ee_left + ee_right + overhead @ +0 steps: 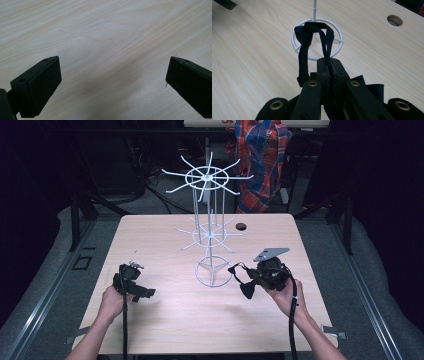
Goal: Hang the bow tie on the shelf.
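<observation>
Now we hold the right gripper point(239, 271) above the table point(165, 320), near its right side, with its jaws closed tight on a dark strap point(305, 47). In the right gripper view the strap runs up from between the jaws, loops over at the top and hangs back down on the left side, its loose end dangling just beside the gripper's frame; more dark fabric shows under the gripper at the lower right. Beyond the loop stands the white wire rack point(209, 232), its ring base point(317, 41) resting on the wood just left of the right gripper. The rack's thin post carries two tiers of spoked arms, both bare. A round hole point(241, 226) sits in the table to the far right of the rack. Our left gripper point(142, 292) rests low at the near left, well apart from the rack, and its jaws stand wide open over bare wood with nothing between them. A plaid cloth point(262, 155) hangs beyond the far edge.
</observation>
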Tool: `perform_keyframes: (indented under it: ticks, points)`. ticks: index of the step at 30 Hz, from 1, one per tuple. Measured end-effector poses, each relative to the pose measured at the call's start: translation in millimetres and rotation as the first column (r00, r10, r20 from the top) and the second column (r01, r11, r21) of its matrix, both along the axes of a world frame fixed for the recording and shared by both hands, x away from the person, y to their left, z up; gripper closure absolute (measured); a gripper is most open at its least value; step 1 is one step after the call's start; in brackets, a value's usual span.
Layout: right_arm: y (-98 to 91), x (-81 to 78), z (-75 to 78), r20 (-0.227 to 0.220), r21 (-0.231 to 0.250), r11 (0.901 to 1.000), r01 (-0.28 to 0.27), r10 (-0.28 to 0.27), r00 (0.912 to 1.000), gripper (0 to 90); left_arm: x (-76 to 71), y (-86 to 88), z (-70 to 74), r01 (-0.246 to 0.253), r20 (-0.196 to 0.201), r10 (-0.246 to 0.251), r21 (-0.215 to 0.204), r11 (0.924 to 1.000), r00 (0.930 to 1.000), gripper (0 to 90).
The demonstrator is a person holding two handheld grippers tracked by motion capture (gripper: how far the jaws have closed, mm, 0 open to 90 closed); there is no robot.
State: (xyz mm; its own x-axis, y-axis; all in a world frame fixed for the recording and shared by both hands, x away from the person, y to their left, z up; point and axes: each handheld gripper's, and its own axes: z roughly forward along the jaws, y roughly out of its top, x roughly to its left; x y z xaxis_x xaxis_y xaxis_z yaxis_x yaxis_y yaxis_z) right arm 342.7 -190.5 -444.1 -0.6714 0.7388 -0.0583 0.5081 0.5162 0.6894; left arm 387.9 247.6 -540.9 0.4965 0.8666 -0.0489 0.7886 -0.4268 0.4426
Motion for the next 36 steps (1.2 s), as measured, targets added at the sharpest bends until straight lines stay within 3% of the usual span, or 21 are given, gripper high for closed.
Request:
perform_keyframes:
  ticks: [14, 36]
  points:
    - [7.8, -5.7, 16.1, 0.009, 0.04, 0.9978, -0.053, 0.052, 0.9986, 86.6, -0.4, -0.8, 0.6, 0.004, -0.001, -0.004, -0.001, 1.0, 1.0, 0.1]
    - [11.0, -12.4, 39.4, 0.062, 0.058, 0.9951, -0.08, 0.076, 0.9952, 86.8, 0.3, -3.4, 0.0, 0.014, -0.001, -0.014, 0.0, 0.9999, 0.9999, 0.1]
